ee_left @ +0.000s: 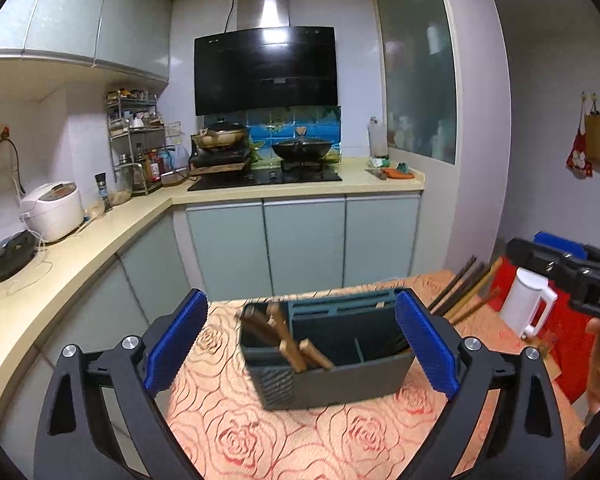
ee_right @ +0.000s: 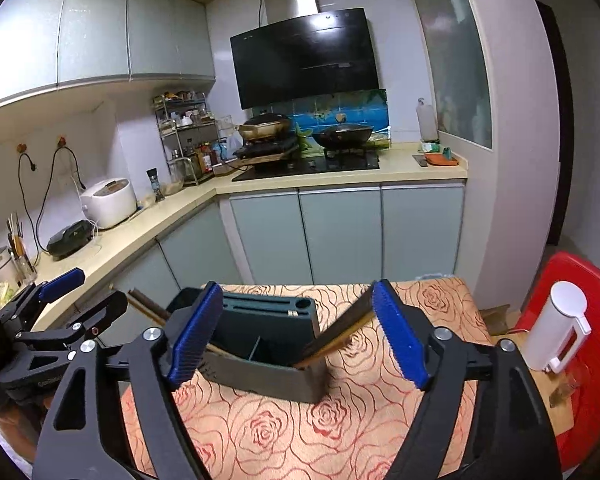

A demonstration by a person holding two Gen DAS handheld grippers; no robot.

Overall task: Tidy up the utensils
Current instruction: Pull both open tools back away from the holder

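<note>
A dark grey utensil caddy (ee_left: 332,364) sits on the rose-patterned counter (ee_left: 236,440), and both tools hang just short of it with nothing between their pads: the left tool (ee_left: 300,344) spread wide, the right tool (ee_right: 300,336) spread too. Wooden-handled knives (ee_left: 284,336) lean in the caddy's left compartment, handles up and tilted toward its middle; a bundle of chopsticks (ee_right: 340,332) slants out of the right end, long axis running up and to the right. That lean looks risky: a nudge from a tool could tip the chopsticks out, or slide the light caddy across the cloth.
</note>
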